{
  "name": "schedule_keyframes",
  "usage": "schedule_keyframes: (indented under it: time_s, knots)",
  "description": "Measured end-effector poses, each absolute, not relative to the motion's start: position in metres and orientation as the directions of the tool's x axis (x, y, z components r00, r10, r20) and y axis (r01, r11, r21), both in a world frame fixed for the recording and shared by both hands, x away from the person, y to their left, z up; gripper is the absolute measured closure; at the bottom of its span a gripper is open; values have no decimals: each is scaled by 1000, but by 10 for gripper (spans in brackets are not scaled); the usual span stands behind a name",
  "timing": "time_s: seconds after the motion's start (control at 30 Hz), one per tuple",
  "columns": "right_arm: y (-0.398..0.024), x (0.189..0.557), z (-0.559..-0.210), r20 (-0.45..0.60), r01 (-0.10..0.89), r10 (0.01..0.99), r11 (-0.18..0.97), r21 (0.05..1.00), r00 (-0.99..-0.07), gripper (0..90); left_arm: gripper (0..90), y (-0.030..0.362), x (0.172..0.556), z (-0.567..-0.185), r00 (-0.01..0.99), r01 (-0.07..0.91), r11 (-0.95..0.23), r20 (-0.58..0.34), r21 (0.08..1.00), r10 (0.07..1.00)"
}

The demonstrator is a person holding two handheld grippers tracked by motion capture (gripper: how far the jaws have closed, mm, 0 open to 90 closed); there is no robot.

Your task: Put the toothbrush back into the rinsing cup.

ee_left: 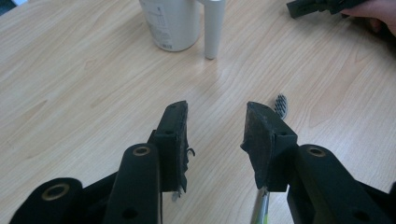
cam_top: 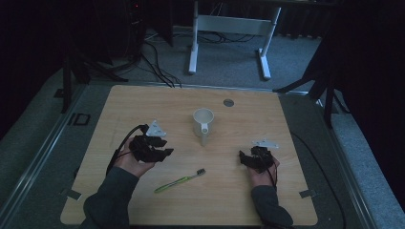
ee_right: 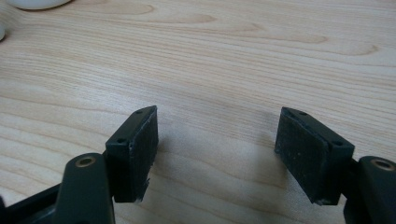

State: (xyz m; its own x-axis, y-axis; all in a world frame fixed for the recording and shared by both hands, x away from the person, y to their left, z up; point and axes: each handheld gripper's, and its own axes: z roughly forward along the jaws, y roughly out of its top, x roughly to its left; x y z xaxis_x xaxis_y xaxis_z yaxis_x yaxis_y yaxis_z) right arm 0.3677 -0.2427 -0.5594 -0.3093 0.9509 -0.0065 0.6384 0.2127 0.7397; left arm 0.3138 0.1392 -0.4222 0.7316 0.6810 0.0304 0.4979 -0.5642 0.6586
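Observation:
A white mug [cam_top: 203, 122] with a long handle stands near the middle of the wooden table [cam_top: 143, 102]. A green toothbrush [cam_top: 179, 181] with dark bristles lies flat toward the front. My left gripper [cam_top: 165, 151] hovers left of the mug, just above and behind the toothbrush, open with nothing between its pads. In the left gripper view the gripper [ee_left: 215, 122] frames bare wood; the brush head [ee_left: 280, 105] pokes out behind the right jaw, and the mug [ee_left: 170, 23] stands ahead. My right gripper [cam_top: 244, 159] rests at the right, open; in its own view [ee_right: 217, 125] only table lies between the jaws.
A small round metal disc [cam_top: 229, 102] is set in the table behind the mug. Beyond the table's far edge stand a white desk frame [cam_top: 229, 38] and loose cables [cam_top: 157, 67] on grey carpet. My right hand and gripper [ee_left: 322, 5] appear at the top right of the left gripper view.

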Motion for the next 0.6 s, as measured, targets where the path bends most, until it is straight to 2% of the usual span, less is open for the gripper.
schedule_keyframes:
  time_s: [0.6]
  knots:
    - [-243,368,-559,-4,640,951,211,739,-309,296,619,125,317,-429,765,497,-632,45,595,643]
